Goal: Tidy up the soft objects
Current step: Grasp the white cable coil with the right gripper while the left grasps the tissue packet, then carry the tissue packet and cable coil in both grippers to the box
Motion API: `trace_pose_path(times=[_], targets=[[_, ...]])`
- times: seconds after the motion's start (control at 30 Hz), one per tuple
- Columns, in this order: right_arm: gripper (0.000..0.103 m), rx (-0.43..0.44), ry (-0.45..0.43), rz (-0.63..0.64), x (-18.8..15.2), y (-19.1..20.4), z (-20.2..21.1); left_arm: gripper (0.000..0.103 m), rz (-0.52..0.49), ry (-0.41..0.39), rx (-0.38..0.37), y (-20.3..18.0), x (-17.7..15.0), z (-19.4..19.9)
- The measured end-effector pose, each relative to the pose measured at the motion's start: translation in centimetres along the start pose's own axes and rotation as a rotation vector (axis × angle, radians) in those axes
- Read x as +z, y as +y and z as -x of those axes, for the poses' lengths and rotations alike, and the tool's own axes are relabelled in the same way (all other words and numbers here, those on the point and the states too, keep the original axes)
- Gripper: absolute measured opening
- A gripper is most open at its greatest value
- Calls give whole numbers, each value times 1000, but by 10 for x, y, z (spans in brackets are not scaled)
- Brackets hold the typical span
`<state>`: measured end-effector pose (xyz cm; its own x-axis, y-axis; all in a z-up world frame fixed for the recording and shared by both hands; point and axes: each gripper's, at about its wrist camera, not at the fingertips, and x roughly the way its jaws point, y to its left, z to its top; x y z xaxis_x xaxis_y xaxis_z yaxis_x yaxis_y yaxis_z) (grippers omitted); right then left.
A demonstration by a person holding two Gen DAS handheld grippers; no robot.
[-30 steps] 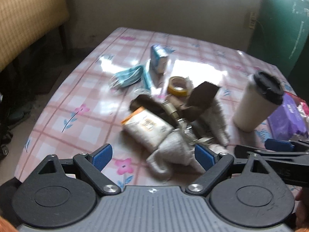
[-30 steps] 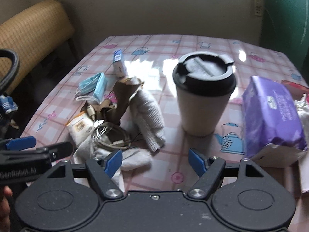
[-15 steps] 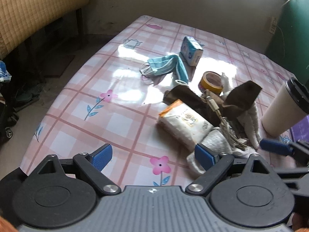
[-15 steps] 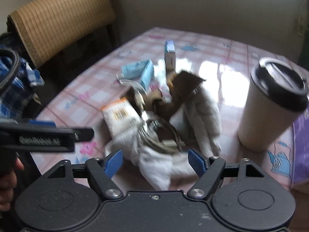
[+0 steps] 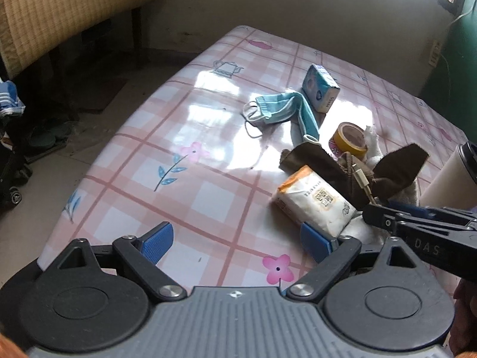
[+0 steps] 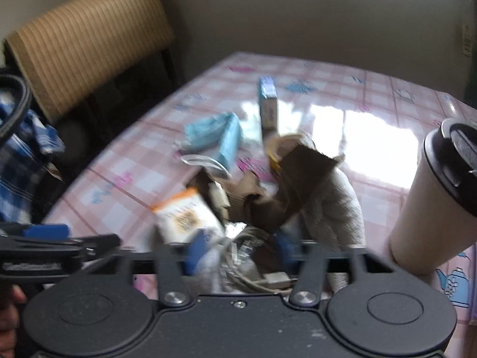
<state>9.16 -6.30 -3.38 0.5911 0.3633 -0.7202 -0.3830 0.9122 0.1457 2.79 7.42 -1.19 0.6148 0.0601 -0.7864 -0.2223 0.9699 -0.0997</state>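
Right wrist: right gripper [image 6: 238, 249] closing round cable coil [image 6: 247, 265]; left gripper [image 5: 238, 240] spread, empty.

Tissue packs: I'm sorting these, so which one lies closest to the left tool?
The orange-and-white tissue pack, right beside the left tool. The blue tissue pack sits far back, beyond the face mask.
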Motion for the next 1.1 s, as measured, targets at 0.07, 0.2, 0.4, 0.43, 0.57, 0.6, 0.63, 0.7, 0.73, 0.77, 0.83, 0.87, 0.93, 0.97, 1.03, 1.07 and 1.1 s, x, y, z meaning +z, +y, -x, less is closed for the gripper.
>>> trace_pose_path(times=[0.07, 0.2, 0.4, 0.43, 0.57, 0.6, 0.63, 0.7, 0.73, 0.77, 0.83, 0.87, 0.93, 0.97, 1.03, 1.07, 1.1], targets=[[26, 7, -14, -36, -2, -9, 6, 95, -7, 1, -15, -4, 2, -3], [21, 16, -47, -90, -6, -26, 25, 95, -13, 1, -55, -17, 8, -14], [17, 30, -107, -119, -8, -40, 52, 96, 22, 11, -63, -42, 21, -37], [16, 33, -112, -121, -9, -40, 56, 97, 21, 10, -46, -46, 23, -41], [15, 38, -133, -104, -9, -38, 68, 102, 31, 45, -6, -58, 25, -61], [15, 39, -138, -95, -9, -37, 70, 103, 32, 57, -5, -60, 22, -65], [15, 39, -142, -90, -9, -36, 72, 103, 2, 33, 8, -62, 19, -64], [15, 47, -149, -83, -10, -37, 78, 97, -72, 7, 16, -66, 11, -62], [15, 48, -153, -80, -11, -37, 79, 77, -96, -12, 15, -65, 8, -59], [15, 47, -157, -78, -11, -38, 81, 63, -133, -26, 49, -64, 6, -56], [15, 55, -158, -85, -11, -39, 83, 53, -134, -22, 28, -56, 7, -53], [15, 61, -160, -86, -10, -39, 85, 52, -106, -14, 7, -48, 9, -50], [15, 67, -166, -78, -9, -37, 87, 51, -78, -18, 7, -40, 12, -42], [15, 69, -169, -74, -8, -35, 89, 51, -84, -37, 22, -38, 13, -34], [15, 73, -173, -68, -5, -33, 91, 51, -95, -62, 20, -38, 16, -20], [15, 71, -176, -66, -4, -32, 92, 51, -98, -71, 7, -40, 18, -12], [15, 72, -182, -65, -2, -32, 94, 51, -104, -82, -1, -43, 20, -5]])
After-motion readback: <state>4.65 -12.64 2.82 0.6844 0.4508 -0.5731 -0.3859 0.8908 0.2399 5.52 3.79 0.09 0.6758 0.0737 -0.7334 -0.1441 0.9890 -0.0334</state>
